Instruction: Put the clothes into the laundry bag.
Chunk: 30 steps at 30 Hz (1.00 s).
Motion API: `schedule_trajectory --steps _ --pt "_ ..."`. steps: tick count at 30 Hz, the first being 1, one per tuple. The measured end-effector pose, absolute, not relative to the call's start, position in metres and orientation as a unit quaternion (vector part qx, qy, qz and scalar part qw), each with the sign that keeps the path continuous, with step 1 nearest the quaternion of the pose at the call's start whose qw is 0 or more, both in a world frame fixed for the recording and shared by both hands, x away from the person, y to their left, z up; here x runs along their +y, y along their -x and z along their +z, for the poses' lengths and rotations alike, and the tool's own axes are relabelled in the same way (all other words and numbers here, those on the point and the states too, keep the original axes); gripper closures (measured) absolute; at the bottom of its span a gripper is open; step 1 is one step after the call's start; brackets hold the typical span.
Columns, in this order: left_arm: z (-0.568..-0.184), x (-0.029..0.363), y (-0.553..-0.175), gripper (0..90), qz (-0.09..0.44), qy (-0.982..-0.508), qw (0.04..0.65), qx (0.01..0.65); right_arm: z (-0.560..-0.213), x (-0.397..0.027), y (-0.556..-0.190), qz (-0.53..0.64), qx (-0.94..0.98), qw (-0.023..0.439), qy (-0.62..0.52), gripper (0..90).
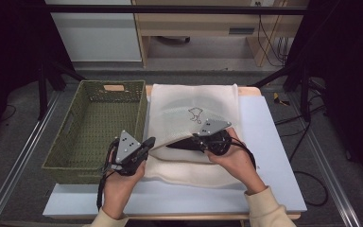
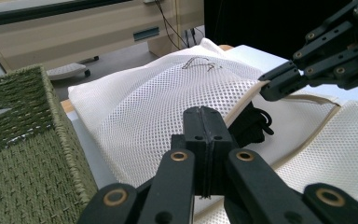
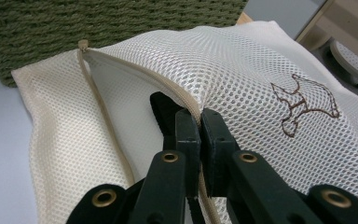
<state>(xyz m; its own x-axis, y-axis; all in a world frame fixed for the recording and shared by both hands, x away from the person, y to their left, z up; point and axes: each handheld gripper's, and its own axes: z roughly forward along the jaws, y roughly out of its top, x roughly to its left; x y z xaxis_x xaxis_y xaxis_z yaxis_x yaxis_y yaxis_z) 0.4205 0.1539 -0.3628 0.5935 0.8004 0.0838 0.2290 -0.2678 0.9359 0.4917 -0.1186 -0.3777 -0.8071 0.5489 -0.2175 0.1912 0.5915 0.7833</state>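
A white mesh bag (image 1: 194,101) with a brown embroidered mark (image 1: 195,115) lies on the pale table board (image 1: 269,146), its zipper open. My left gripper (image 1: 149,141) is shut on the bag's upper edge at the opening's left end and holds it up. My right gripper (image 1: 191,138) is shut on the same zipper edge further right. In the left gripper view my jaws (image 2: 204,125) meet at the mesh (image 2: 158,107), with the right gripper (image 2: 270,87) beyond. In the right gripper view the jaws (image 3: 199,127) pinch the zipper tape (image 3: 121,65). A black item (image 2: 254,123) lies inside the bag (image 3: 161,108).
A green woven basket (image 1: 59,142) with nothing in it stands left of the bag, touching its edge (image 3: 98,23). Bare board lies right of the bag and along the front edge. Beyond the table are a wooden cabinet (image 1: 194,23) and cables on the floor.
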Motion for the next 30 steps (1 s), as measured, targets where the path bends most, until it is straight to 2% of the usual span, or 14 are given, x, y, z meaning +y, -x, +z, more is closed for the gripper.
schedule_trajectory --steps 30 --pt "-0.360 0.166 -0.424 90.0 0.292 -0.733 0.498 0.360 -0.409 -0.114 -0.491 0.356 0.887 0.208 -0.209 86.2"
